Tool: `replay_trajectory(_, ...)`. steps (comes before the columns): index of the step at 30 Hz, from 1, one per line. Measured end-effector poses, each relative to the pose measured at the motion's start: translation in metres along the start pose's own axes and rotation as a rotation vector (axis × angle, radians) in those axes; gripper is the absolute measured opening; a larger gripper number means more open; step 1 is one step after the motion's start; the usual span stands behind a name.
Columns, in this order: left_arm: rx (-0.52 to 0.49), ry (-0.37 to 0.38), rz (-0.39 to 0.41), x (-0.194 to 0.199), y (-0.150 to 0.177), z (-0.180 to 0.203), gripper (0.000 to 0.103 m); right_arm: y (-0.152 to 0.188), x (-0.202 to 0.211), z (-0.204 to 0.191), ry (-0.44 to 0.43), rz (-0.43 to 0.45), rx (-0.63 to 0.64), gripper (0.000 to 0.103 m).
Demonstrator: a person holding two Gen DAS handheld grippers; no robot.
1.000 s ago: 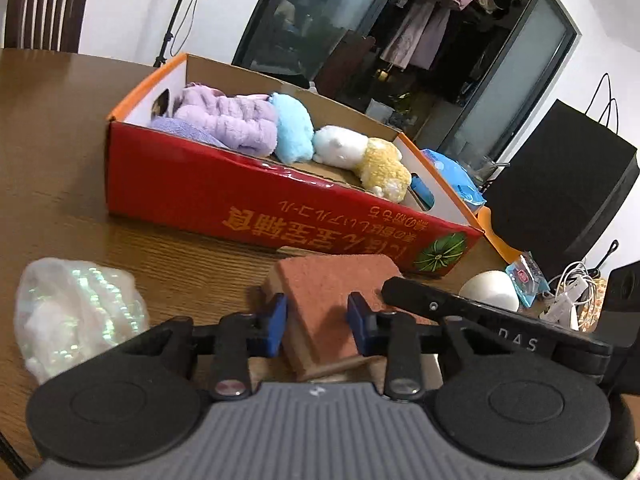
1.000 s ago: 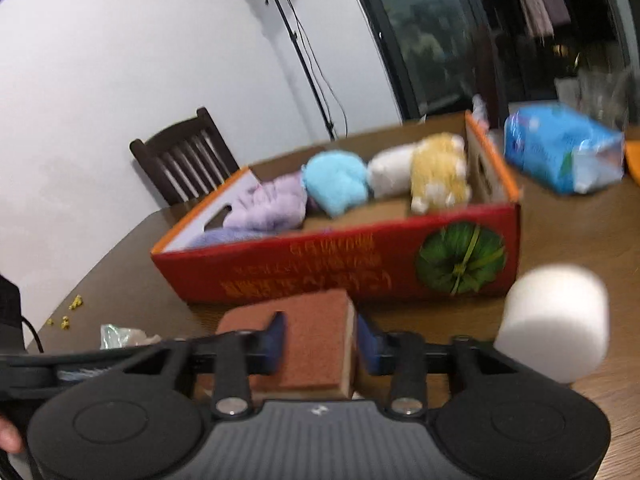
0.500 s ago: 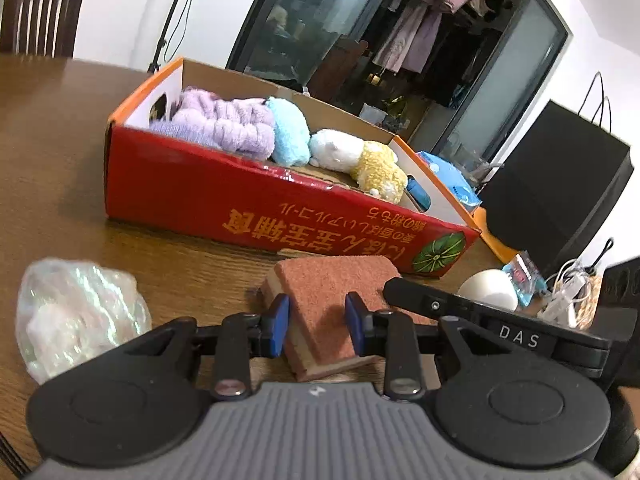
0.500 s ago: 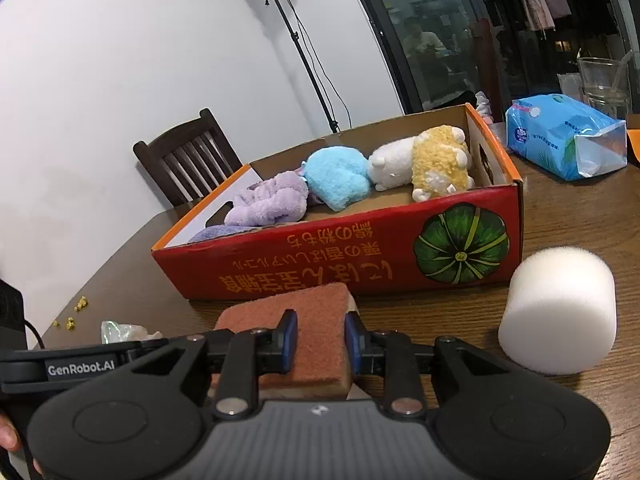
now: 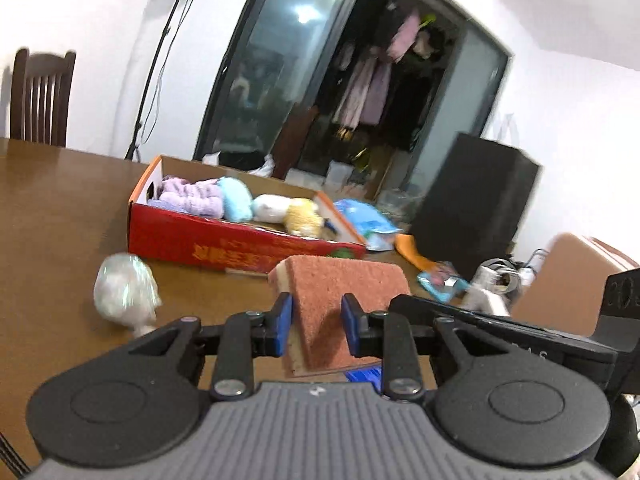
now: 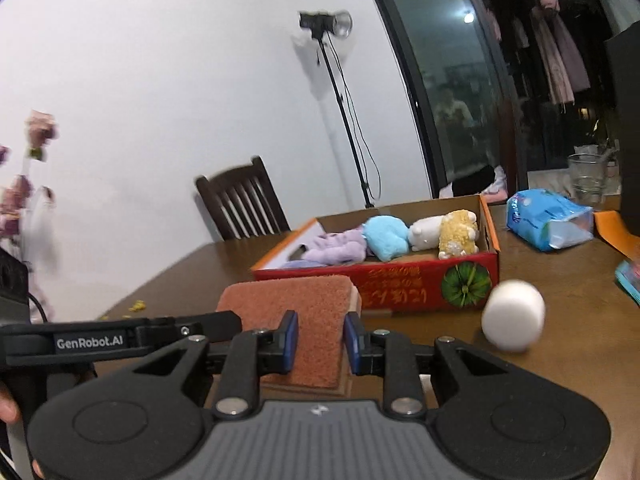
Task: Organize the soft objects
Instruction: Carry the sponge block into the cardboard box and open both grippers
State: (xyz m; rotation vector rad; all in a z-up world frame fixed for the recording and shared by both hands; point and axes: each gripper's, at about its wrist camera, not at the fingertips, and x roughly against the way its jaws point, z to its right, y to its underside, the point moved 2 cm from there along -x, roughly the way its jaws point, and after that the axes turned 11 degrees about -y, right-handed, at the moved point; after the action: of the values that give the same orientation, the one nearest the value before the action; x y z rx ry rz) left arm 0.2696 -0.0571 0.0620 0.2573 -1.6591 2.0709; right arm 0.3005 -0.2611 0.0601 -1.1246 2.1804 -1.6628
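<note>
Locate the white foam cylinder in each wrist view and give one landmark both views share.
Left wrist view: not clearly in it; the right gripper's body covers the table right of the sponge, where it would lie.
Right wrist view: white foam cylinder stands on the table at right of centre, just right of the pumpkin print on the red box.
Shared landmark: red cardboard box holding plush toys.

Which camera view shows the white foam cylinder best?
The right wrist view: the white foam cylinder lies unobstructed on the table beside the red box, though slightly blurred. In the left wrist view I cannot find it; the other gripper's body blocks that area.
</note>
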Motion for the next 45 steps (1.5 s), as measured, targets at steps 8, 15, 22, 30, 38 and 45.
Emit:
replay_trajectory(8, 0.004, 0.041, 0.01, 0.026, 0.013, 0.011, 0.027, 0.027, 0.054, -0.025, 0.011, 0.047, -0.035, 0.024)
replay_trajectory(15, 0.011, 0.064, 0.023, -0.018, -0.031, 0.003, 0.027, -0.002, 0.039, -0.009, 0.001, 0.085, -0.022, 0.024)
replay_trajectory(22, 0.042, 0.037, -0.115, -0.158, -0.132, -0.015, 0.027, -0.093, -0.059, 0.064, 0.054, 0.03, -0.032, 0.024)
replay_trajectory(30, 0.002, -0.114, -0.473, -0.335, -0.146, -0.05, 0.027, -0.13, -0.221, 0.181, 0.172, -0.267, -0.201, 0.024)
replay_trajectory(38, -0.069, -0.2, -0.451, -0.371, -0.136, -0.064, 0.047, -0.122, -0.289, 0.207, 0.176, -0.427, -0.208, 0.027)
replay_trajectory(45, 0.015, -0.167, -0.451, -0.369, -0.139, -0.075, 0.05, -0.111, -0.278, 0.209, 0.189, -0.39, -0.17, 0.041)
